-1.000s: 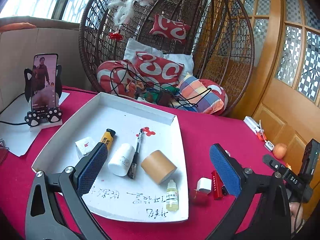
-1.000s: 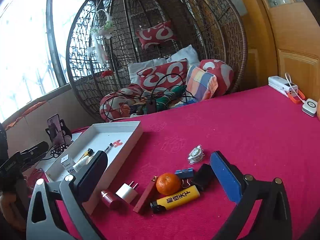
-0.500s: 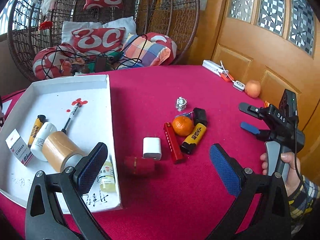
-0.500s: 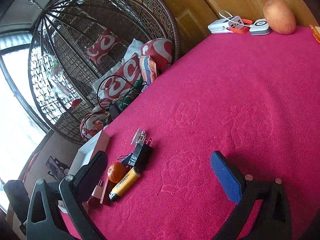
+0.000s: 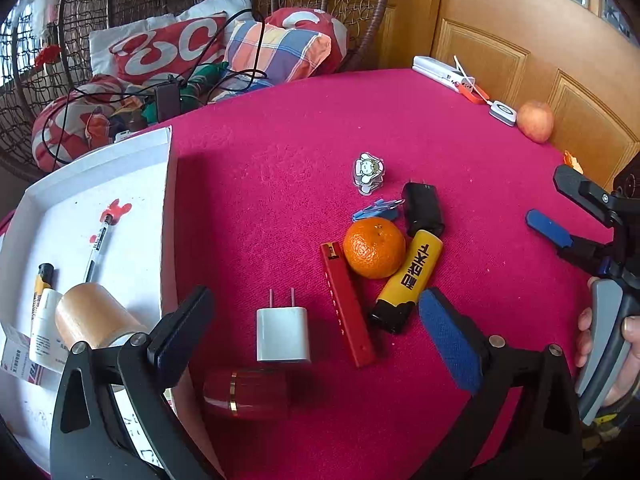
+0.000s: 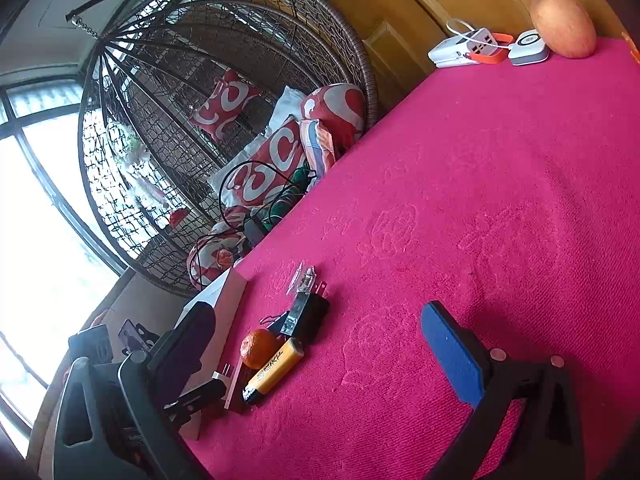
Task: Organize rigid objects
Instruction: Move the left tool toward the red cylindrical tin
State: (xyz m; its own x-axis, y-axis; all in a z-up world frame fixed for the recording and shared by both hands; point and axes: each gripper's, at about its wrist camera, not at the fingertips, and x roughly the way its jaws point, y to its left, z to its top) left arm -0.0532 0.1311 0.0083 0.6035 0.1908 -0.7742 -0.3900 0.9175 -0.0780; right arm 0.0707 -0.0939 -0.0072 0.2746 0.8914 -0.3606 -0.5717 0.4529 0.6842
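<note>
In the left wrist view a white tray (image 5: 170, 216) at the left holds a pen (image 5: 98, 246), a brown roll (image 5: 94, 316) and small bottles. On the red cloth lie a white charger plug (image 5: 283, 334), a dark red cylinder (image 5: 246, 394), a red bar (image 5: 347, 306), a mandarin (image 5: 374, 247), a yellow lighter (image 5: 412, 276), a black adapter (image 5: 423, 208), blue clips (image 5: 378, 209) and a sticker charm (image 5: 368, 172). My left gripper (image 5: 316, 338) is open, low over the plug. My right gripper (image 6: 320, 344) is open, tilted, right of the pile; it also shows in the left wrist view (image 5: 568, 220).
A wicker hanging chair (image 6: 240, 92) with cushions and cables stands behind the table. A power strip (image 5: 444, 74), a small white device (image 5: 503, 112) and an apple (image 5: 535, 121) sit at the far right edge by the wooden door.
My left gripper has swung right from the tray and come down closer over the loose pile. My right gripper has tilted and pulled away to the right of the pile.
</note>
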